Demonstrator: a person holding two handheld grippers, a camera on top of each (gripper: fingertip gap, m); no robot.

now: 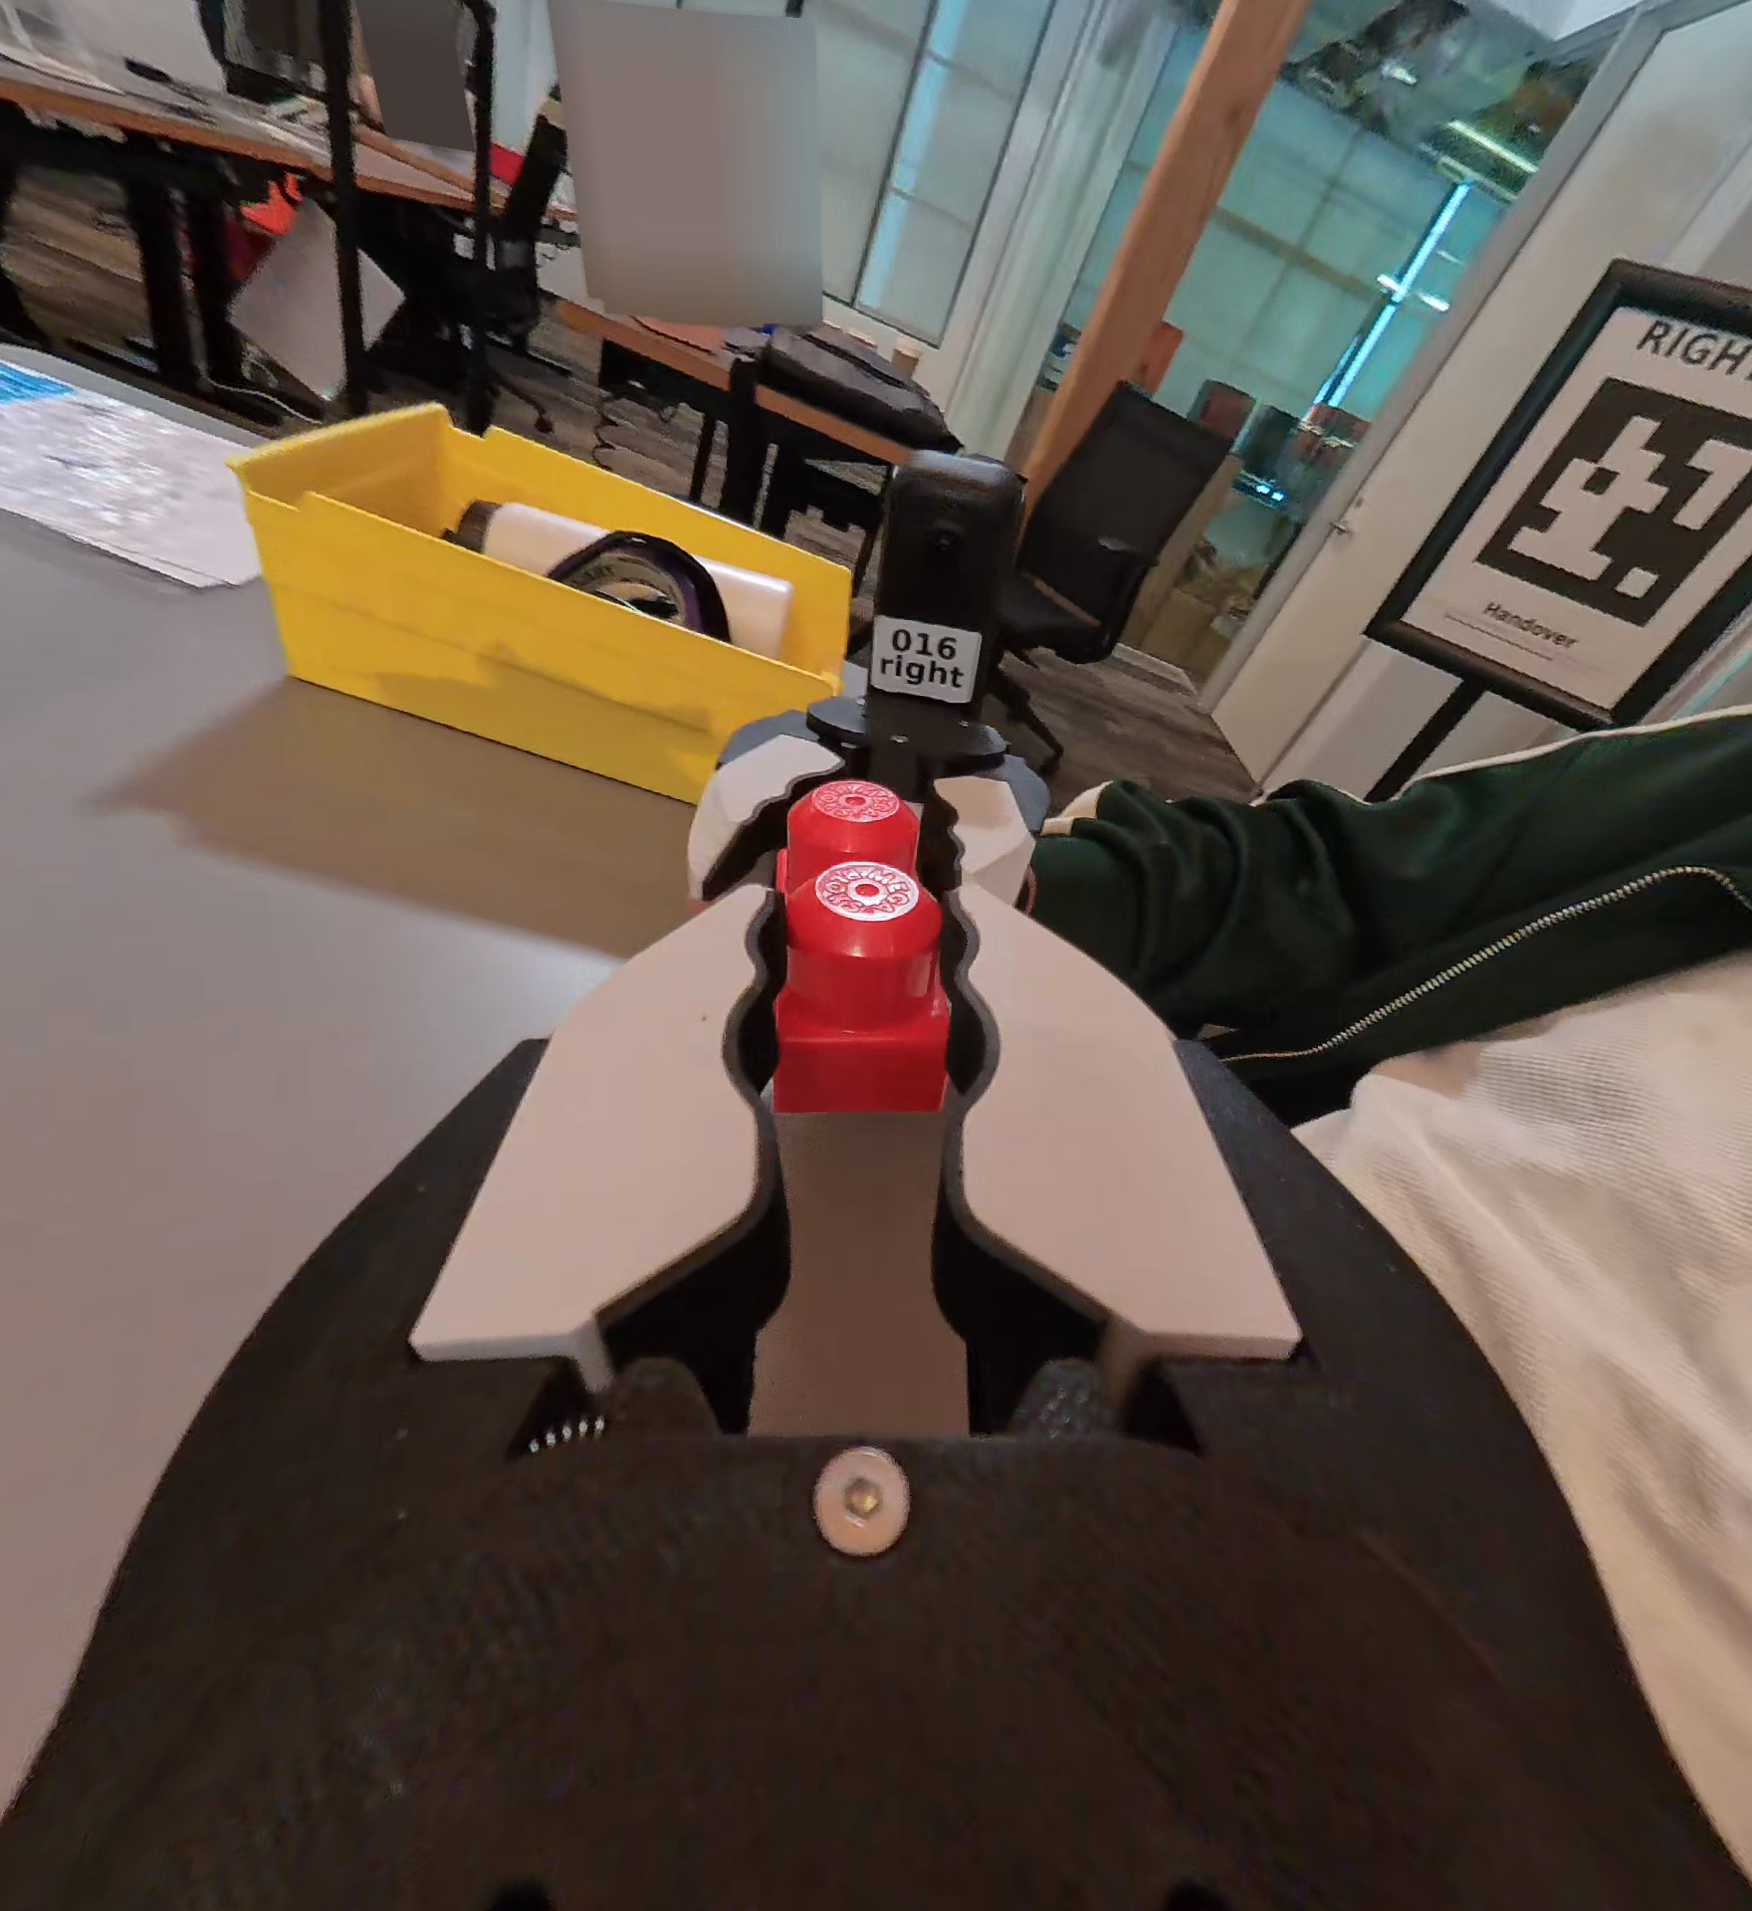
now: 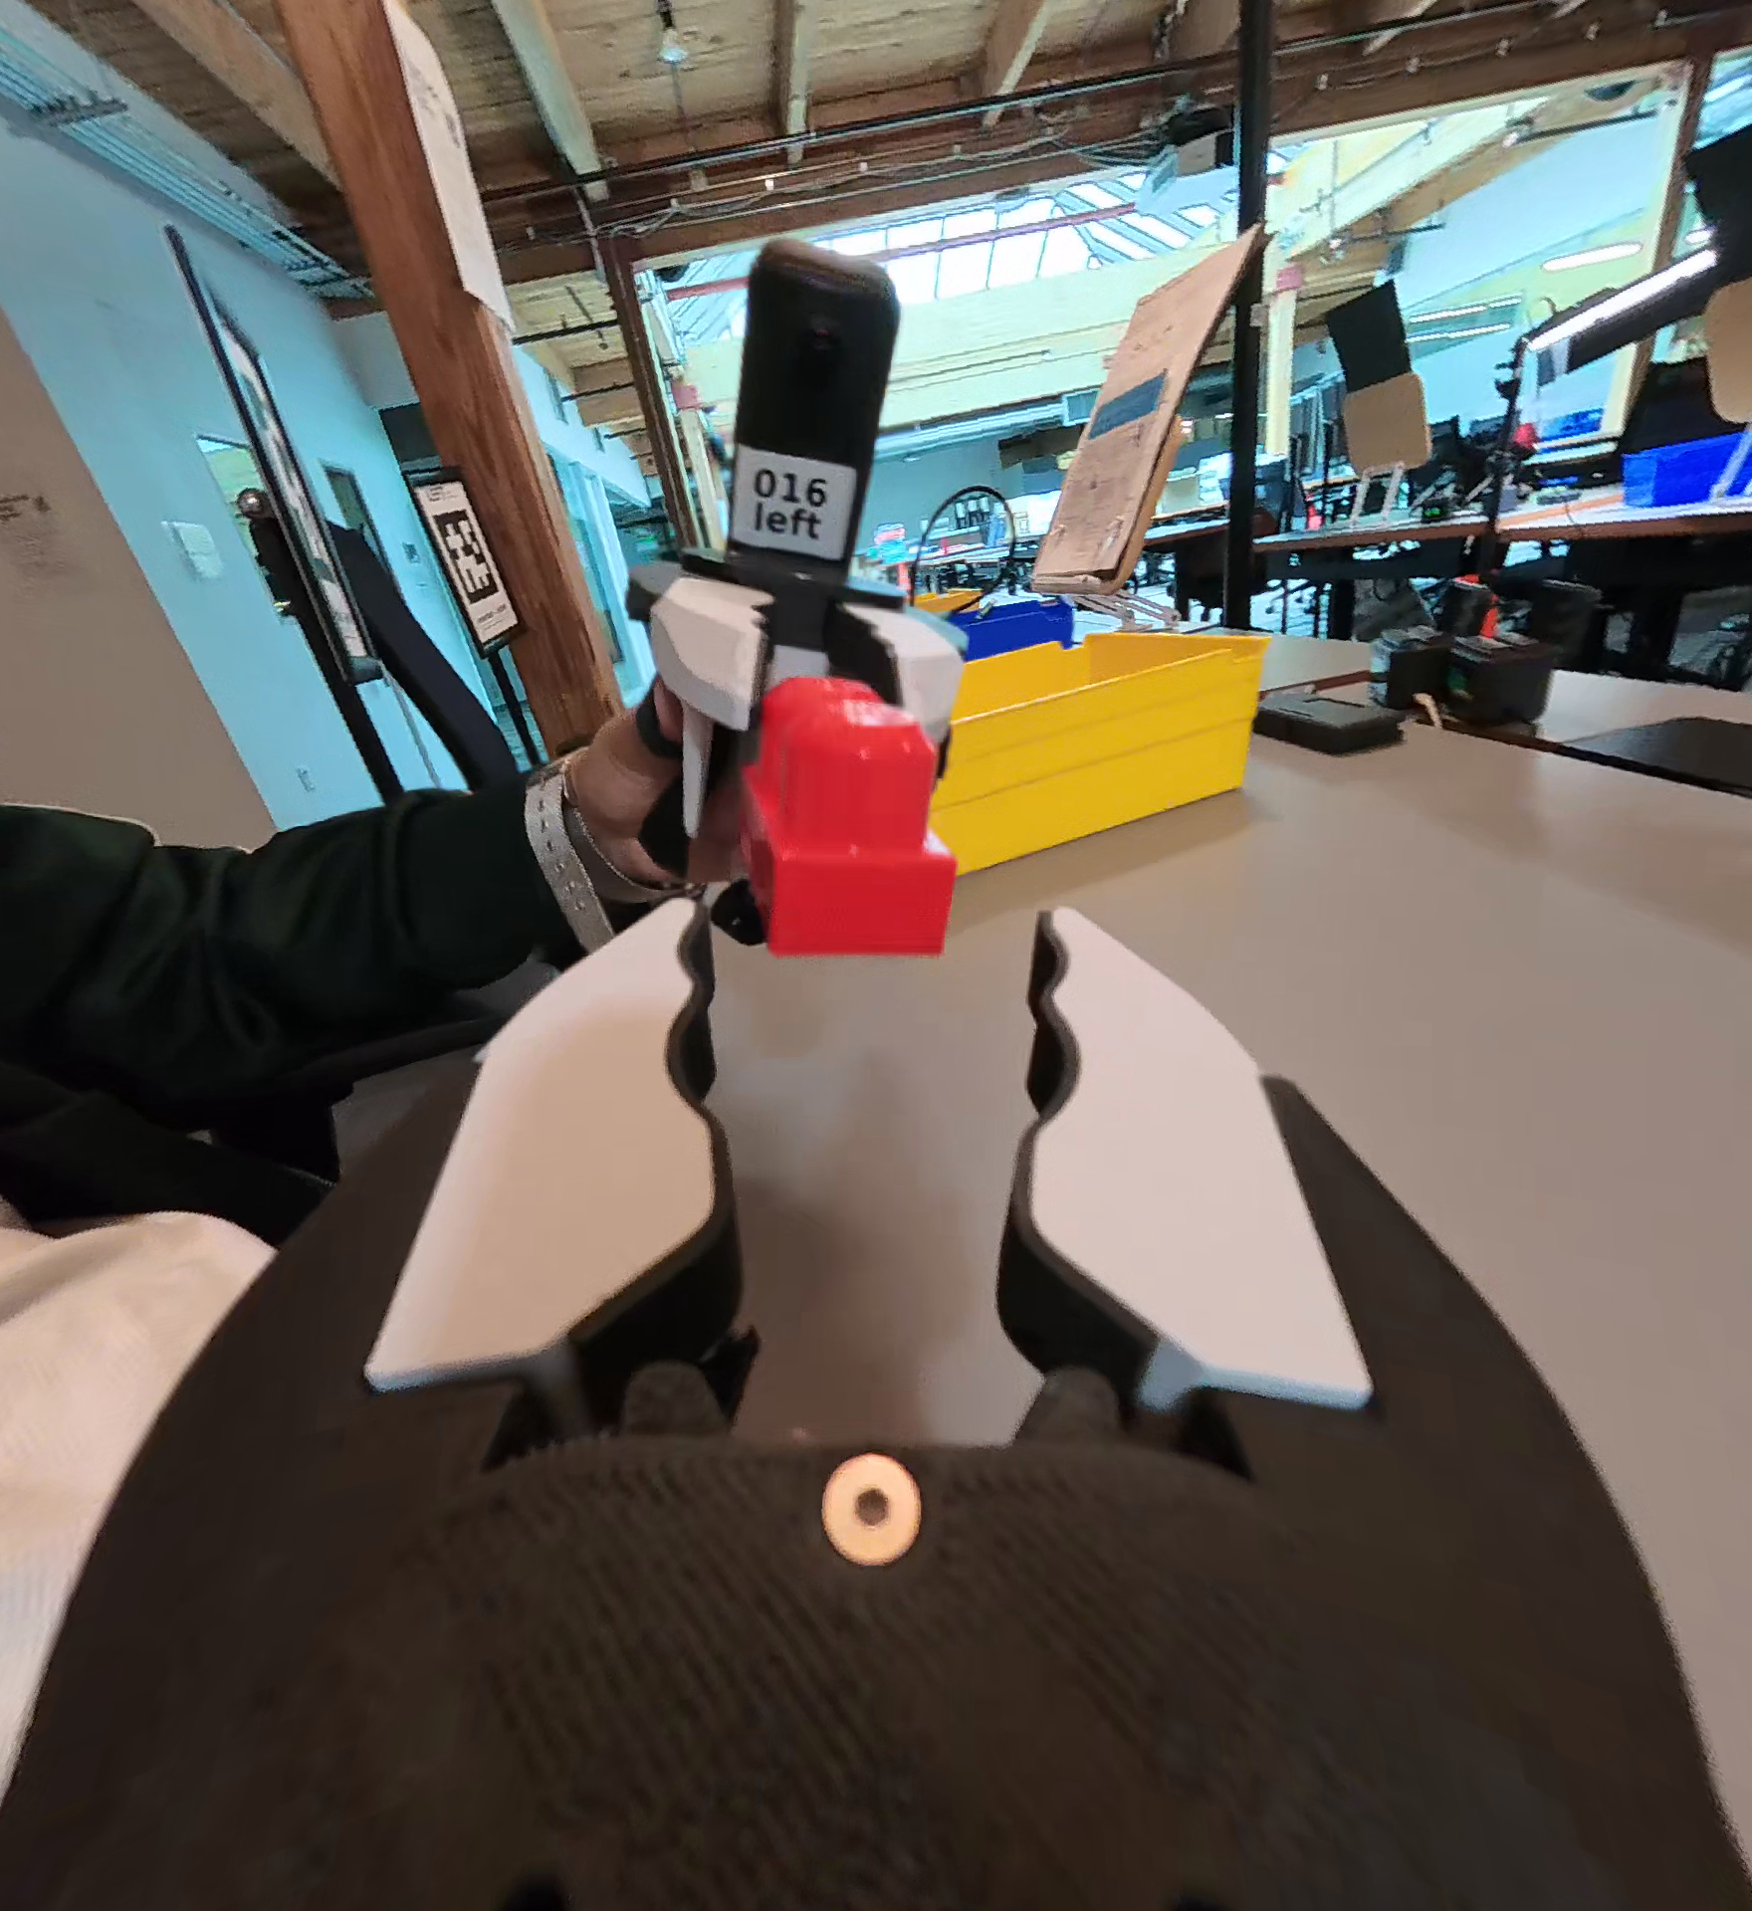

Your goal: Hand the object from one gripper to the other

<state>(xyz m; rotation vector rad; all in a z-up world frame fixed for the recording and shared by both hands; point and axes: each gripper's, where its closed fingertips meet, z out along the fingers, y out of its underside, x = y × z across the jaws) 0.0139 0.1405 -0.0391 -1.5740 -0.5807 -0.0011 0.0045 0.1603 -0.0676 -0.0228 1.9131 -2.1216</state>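
Note:
A red two-stud toy brick [image 1: 856, 982] sits clamped between the white fingers of my left gripper [image 1: 856, 910], studs up, held above the grey table. My right gripper [image 1: 867, 817] faces it from just beyond the brick's far end, jaws apart. In the right wrist view the brick [image 2: 846, 827] hangs from the left gripper [image 2: 820, 714], just ahead of my right gripper [image 2: 877, 931], which is open and empty. The brick's near face lies a little beyond the right fingertips, not between them.
A yellow bin [image 1: 500, 610] with several items stands on the grey table [image 1: 179, 931] behind the grippers; it also shows in the right wrist view [image 2: 1099, 734]. A person's dark green sleeve [image 1: 1368, 910] reaches in. A framed marker sign [image 1: 1637, 496] stands at right. The grippers' ends are close to 5 centimetres from one another.

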